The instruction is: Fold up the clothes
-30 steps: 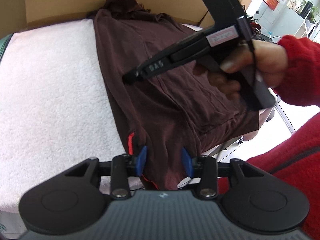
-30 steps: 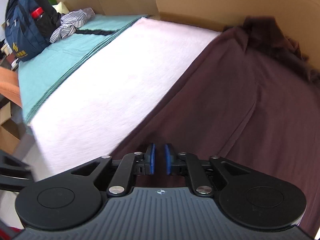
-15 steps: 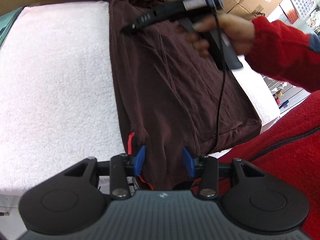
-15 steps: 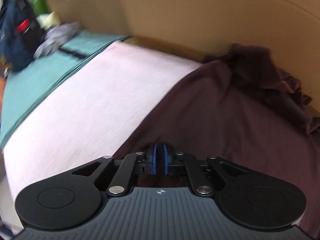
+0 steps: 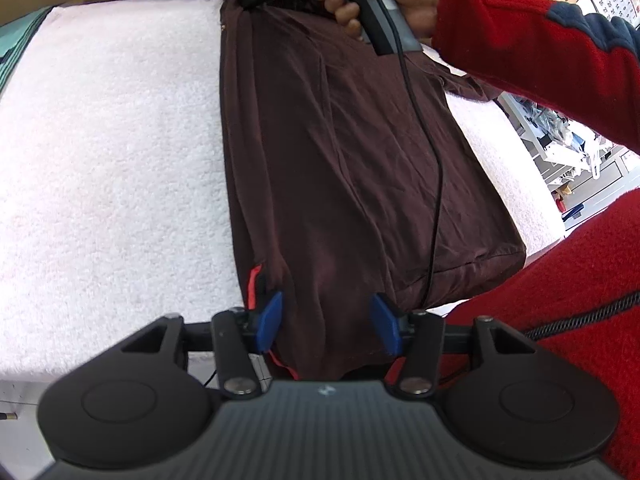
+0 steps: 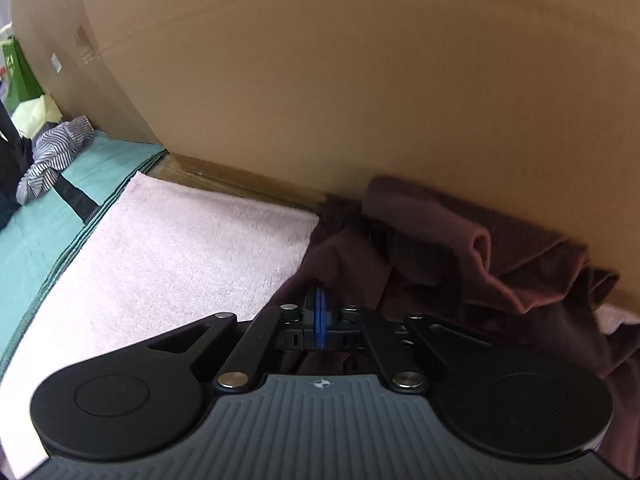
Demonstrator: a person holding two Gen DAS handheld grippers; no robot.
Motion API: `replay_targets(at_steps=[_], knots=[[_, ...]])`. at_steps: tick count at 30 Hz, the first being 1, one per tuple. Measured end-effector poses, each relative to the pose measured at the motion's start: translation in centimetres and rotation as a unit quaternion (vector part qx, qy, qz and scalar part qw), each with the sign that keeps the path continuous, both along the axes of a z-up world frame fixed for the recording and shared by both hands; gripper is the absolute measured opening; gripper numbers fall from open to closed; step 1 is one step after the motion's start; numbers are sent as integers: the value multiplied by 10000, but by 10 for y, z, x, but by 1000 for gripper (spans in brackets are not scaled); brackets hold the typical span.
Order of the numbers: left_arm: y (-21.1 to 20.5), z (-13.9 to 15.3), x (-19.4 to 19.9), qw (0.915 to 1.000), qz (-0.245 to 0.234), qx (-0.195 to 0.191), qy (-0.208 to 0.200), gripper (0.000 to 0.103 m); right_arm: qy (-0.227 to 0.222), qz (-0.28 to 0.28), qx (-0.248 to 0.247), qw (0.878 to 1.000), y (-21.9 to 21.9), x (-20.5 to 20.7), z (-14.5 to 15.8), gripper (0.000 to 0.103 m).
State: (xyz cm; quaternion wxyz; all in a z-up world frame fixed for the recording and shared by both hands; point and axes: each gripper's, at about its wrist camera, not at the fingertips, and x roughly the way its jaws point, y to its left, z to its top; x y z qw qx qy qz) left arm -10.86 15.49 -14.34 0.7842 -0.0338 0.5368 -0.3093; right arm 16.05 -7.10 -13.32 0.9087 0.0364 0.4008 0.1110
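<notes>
white towel (image 5: pixel 112 152) bare on the left side. dark maroon garment (image 5: pixel 340 168) lay lengthwise on it, near hem hanging off the front edge between the left gripper (image 5: pixel 327 322) pads, which stood wide, gripping nothing. right gripper (image 6: pixel 320 312) had travelled from mid-body up to the bunched collar end by the cardboard wall (image 6: pixel 360 80) within the last second, pads going from a narrow gap to pressed together, apparently pinching fabric. reads as setting up a lengthwise fold.

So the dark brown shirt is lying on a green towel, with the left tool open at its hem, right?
Not quite: the dark brown shirt lies on a white towel, as the left wrist view shows. The left tool is indeed open at its hem.
</notes>
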Motion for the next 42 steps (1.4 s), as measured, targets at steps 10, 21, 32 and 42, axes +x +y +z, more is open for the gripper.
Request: replay_targets(at_steps=[10, 21, 32, 42], knots=[[5, 3, 2, 9998, -191, -26, -17, 54, 157, 167, -283, 9993, 27, -23, -9, 21], [19, 31, 1, 9969, -523, -361, -454, 58, 575, 322, -181, 9977, 19, -144, -10, 22], [16, 2, -13, 9923, -1140, -429, -218, 58, 1020, 399, 577, 9923, 48, -236, -14, 19], [3, -13, -36, 9887, -1396, -513, -182, 63, 928, 224, 178, 9953, 85, -288, -15, 26]])
